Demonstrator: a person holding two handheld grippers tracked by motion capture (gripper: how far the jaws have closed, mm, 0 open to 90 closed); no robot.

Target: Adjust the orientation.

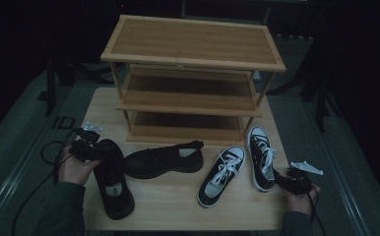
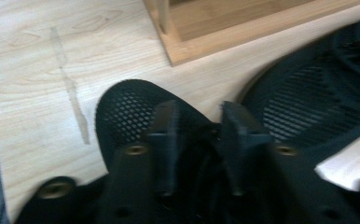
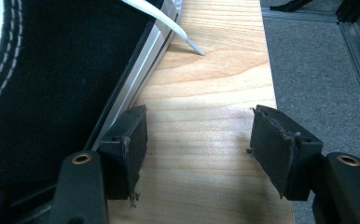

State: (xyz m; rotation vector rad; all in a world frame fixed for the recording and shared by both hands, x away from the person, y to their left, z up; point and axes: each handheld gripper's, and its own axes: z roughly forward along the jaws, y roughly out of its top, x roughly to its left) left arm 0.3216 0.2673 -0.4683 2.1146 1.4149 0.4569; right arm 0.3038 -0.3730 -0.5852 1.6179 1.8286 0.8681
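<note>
A black mesh shoe [image 1: 113,189] lies at the table's left front, toe toward the rack. My left gripper [image 1: 98,148] is over its front part, and in the left gripper view the left gripper [image 2: 199,135] has its jaws drawn close with dark material of this shoe [image 2: 124,109] between them. The other black shoe [image 1: 163,160] lies sideways before the rack. Two black-and-white sneakers [image 1: 222,174] [image 1: 261,157] stand at the right. My right gripper [image 1: 278,178] stands open just right of the right sneaker's heel; in its own view the right gripper [image 3: 201,144] holds only bare table between its jaws, beside the sneaker [image 3: 52,93].
A three-tier wooden shoe rack [image 1: 193,44] with bare shelves takes up the back of the wooden table [image 1: 178,206]. Its bottom shelf corner [image 2: 225,32] is close ahead of the left gripper. The table's right edge [image 3: 273,93] runs near the right gripper, with grey floor beyond.
</note>
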